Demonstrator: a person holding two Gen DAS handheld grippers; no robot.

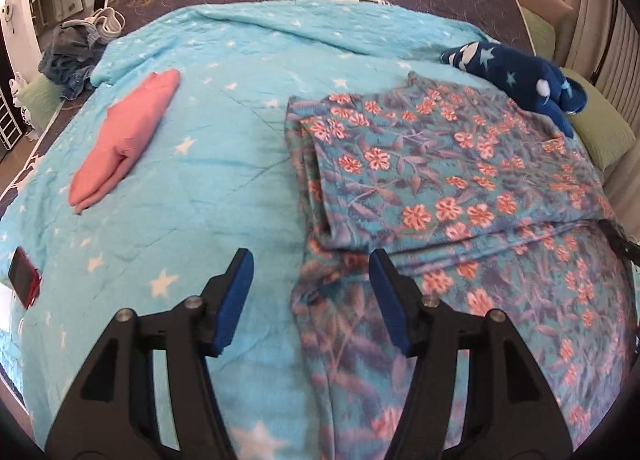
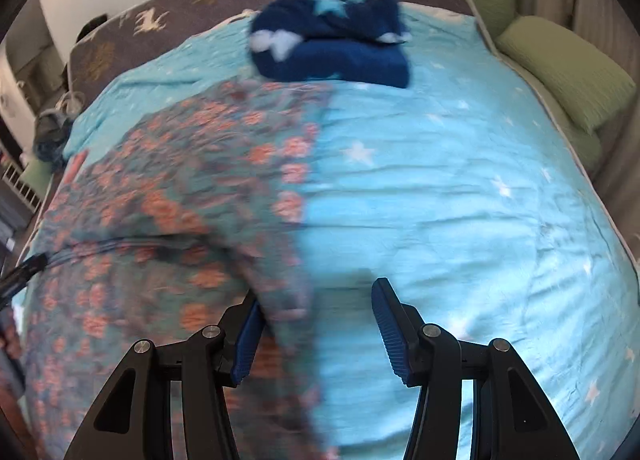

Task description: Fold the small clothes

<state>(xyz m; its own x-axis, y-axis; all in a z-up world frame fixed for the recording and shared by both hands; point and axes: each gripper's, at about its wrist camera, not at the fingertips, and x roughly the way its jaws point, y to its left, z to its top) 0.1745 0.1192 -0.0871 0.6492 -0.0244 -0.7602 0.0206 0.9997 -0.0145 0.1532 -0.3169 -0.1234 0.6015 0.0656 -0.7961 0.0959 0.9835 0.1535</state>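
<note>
A floral garment (image 1: 440,180) in teal with pink flowers lies on the turquoise starred blanket (image 1: 200,188), its upper part folded over the lower. My left gripper (image 1: 310,266) hovers open over the garment's left edge; cloth shows between the fingers but no pad presses on it. In the right wrist view the same garment (image 2: 160,200) is blurred, and its right corner reaches in between the fingers of my right gripper (image 2: 316,300). The corner sits close to the left pad (image 2: 248,332); the right pad stands apart over bare blanket (image 2: 460,200).
A folded pink garment (image 1: 124,140) lies at the left. A dark blue starred garment (image 1: 520,76) (image 2: 332,44) sits beyond the floral one. A heap of denim clothes (image 1: 72,56) is at the far left corner, a red phone (image 1: 24,276) at the near left, and green pillows (image 2: 560,72) along the right edge.
</note>
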